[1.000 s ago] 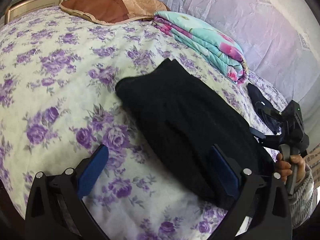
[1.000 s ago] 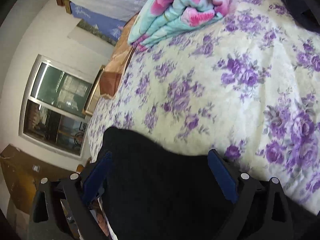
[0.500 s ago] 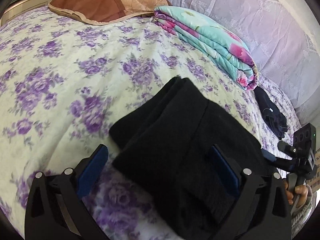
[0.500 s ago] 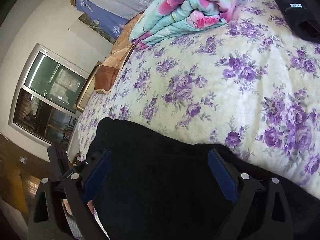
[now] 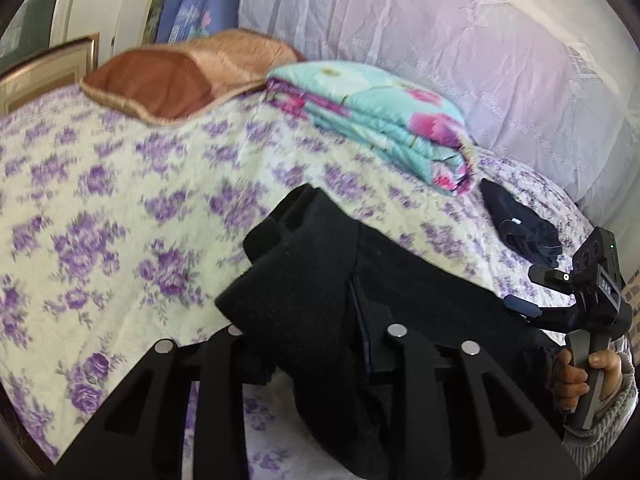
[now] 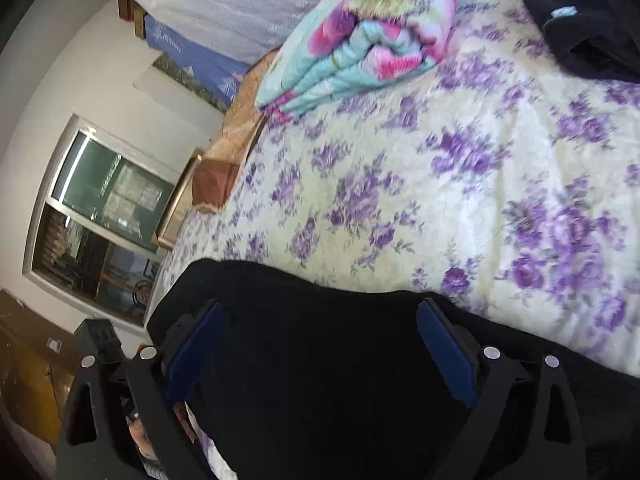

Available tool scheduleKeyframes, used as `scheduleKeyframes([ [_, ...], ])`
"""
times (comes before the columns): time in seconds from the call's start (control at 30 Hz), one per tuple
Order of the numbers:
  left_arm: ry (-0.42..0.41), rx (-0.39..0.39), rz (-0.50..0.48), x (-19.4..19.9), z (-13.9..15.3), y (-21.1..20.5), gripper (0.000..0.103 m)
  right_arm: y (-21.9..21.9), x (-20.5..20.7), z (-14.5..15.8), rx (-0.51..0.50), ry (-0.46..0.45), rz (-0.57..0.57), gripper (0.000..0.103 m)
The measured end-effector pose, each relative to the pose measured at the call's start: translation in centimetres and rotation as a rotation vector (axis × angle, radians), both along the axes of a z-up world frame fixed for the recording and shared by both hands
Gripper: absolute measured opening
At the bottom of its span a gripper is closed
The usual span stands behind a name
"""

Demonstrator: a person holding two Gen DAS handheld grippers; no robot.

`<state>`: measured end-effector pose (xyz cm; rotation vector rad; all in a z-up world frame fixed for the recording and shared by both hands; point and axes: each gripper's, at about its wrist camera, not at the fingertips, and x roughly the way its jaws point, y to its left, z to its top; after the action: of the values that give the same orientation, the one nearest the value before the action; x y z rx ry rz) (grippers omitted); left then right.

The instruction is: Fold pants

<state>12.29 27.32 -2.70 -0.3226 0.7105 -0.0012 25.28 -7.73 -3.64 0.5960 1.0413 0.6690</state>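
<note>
Pants: black, on bed. Left gripper jaws closing on bunched end, for lifting fold. Right gripper jaws wide, astride cloth toward 6 o'clock.

The pants are black, of a thick, matte, fleecy cloth, and lie on the bed, whose cover is cream with purple flowers. They are already doubled over: stacked layers show at the near end, with open folds at the far tip. That end is bunched and raised off the cover, while the rest runs flat toward the right. In the right wrist view the dark cloth fills the lower frame.
</note>
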Motion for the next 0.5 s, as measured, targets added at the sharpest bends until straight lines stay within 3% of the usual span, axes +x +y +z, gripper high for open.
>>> scheduleKeyframes([
  [0.27,-0.128,0.156,-0.095,-2.0,5.7,-6.7,0.028,-8.1,-5.5,1.7,0.009,-0.047,-0.100,0.098],
  [0.4,-0.179,0.274,-0.161,-3.0,7.2,-12.4,0.028,-14.4,-9.1,1.6,-0.027,-0.082,-0.218,0.098],
  [0.5,-0.206,0.348,-0.240,-3.4,7.6,-17.7,0.026,-18.9,-11.5,1.2,0.002,-0.094,-0.308,0.098],
])
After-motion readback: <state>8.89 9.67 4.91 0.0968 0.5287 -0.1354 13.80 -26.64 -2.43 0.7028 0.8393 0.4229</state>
